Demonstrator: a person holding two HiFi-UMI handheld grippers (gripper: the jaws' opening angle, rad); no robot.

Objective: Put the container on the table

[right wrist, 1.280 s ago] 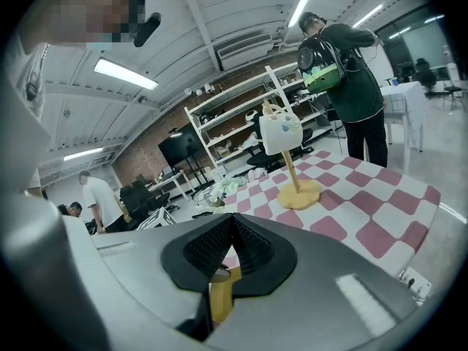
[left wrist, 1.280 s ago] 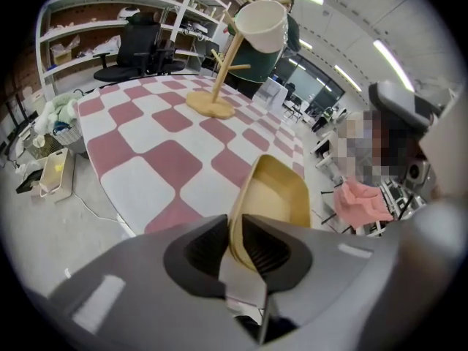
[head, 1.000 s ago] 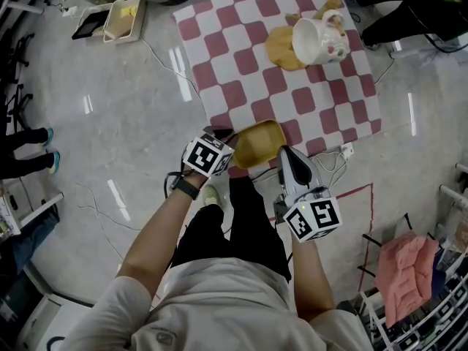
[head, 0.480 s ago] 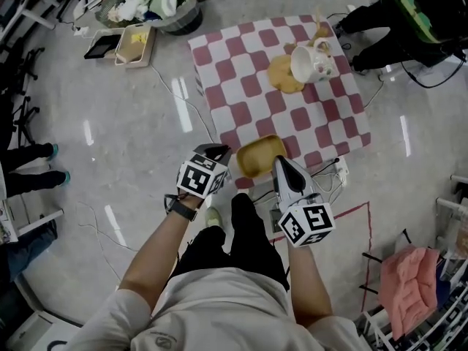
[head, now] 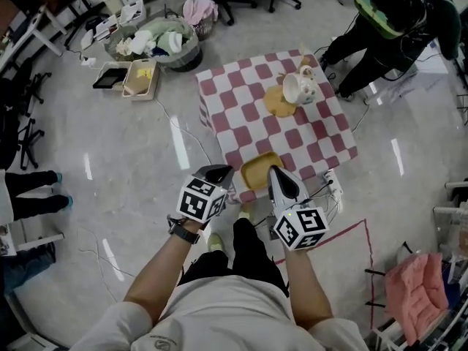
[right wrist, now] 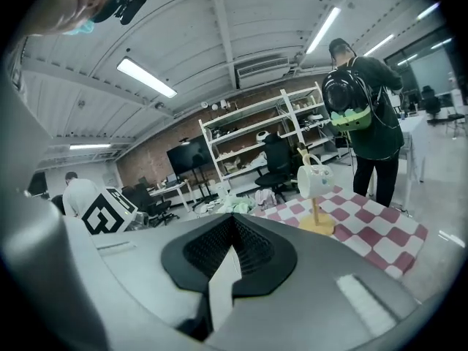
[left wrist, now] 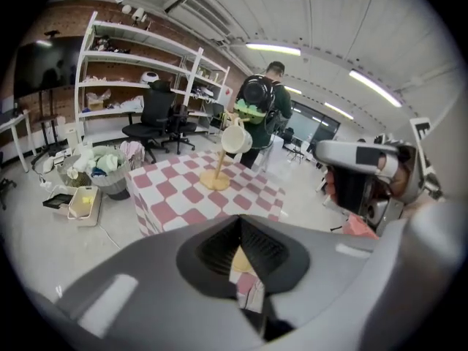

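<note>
The yellow container (head: 260, 170) is over the near edge of the checkered table (head: 241, 112); I cannot tell whether it rests on the cloth. My left gripper (head: 228, 180) meets its left end, jaws shut, with a yellow sliver of the container (left wrist: 241, 258) wedged between the pads. My right gripper (head: 278, 175) reaches over the container's right end. Its jaws are shut on a pale strip (right wrist: 223, 280) that looks like the container's wall seen edge-on.
A white mug (head: 300, 86) hangs on a wooden stand (head: 278, 102) at the table's far right. A person with a backpack (head: 387, 13) stands past that corner. A laundry basket (head: 157, 42) and a tray (head: 140, 79) lie on the floor to the left. Cables (head: 329, 189) trail by my feet.
The head view has pulled back, so the table looks smaller and farther. Both grippers and the container have kept their places at the table's near edge.
</note>
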